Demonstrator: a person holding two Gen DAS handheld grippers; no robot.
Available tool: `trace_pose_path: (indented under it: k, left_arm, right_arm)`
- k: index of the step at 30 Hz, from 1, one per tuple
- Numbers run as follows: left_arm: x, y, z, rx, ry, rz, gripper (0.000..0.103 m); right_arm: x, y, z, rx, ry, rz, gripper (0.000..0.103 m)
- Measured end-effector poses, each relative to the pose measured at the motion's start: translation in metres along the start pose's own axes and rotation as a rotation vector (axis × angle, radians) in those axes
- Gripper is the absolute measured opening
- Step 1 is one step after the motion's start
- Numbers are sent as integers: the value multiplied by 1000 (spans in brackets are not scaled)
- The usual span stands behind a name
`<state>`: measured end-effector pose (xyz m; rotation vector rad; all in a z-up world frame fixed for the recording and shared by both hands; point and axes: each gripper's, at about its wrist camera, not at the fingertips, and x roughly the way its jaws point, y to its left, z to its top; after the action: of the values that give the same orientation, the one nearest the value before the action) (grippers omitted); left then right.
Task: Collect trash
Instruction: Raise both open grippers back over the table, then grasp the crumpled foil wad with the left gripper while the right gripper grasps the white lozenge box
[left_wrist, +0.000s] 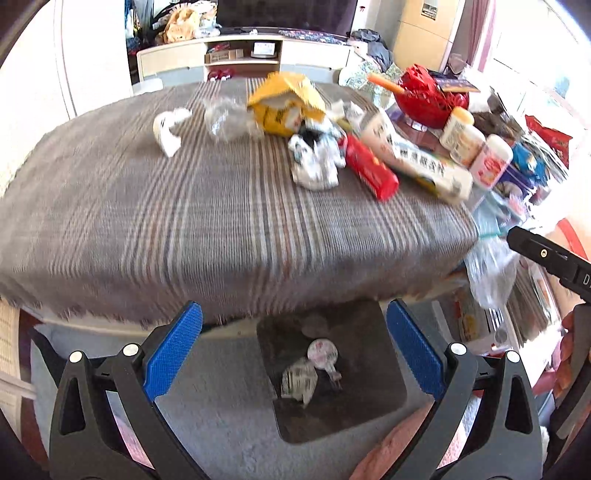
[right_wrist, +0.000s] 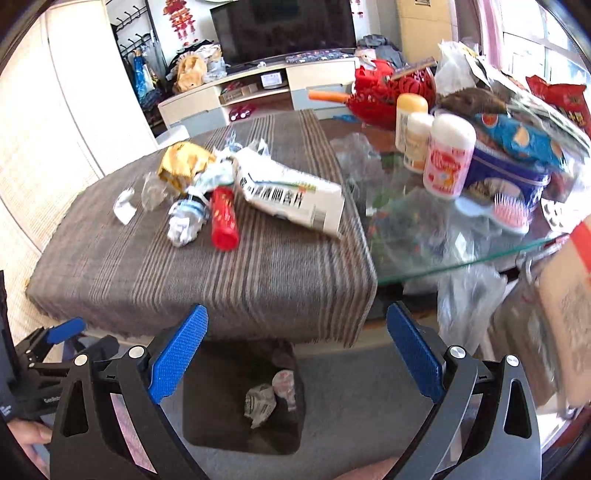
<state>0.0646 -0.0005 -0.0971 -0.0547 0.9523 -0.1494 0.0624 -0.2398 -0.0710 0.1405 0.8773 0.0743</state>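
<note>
Several scraps litter the striped cloth (right_wrist: 184, 280) — bin (right_wrist: 207, 428) below.

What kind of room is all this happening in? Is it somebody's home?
Most likely a lived-in living room: a television stands on a low media cabinet, a coat rack holds clothes, and a cloth-covered table is strewn with household clutter.

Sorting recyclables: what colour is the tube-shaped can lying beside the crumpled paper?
Red; the can shows best in the right wrist view.
</note>
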Motion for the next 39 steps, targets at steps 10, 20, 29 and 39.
trace_pose_path:
  k: [10,20,29,39]
  left_arm:
    - [33,3,77,27,-19,11,84]
    - [86,-2,109,40,46,7,73]
    - [123,-11,115,44,110,-30,63]
    - [134,-18,121,86,98,-27,37]
  right_arm:
    - [40,-8,76,-46,-23,-4,98]
    - [79,9,84,-214,-7,42,97]
    - [118,1,82,-219,71,37,90]
    - [141,-3,75,-183,108,63,46]
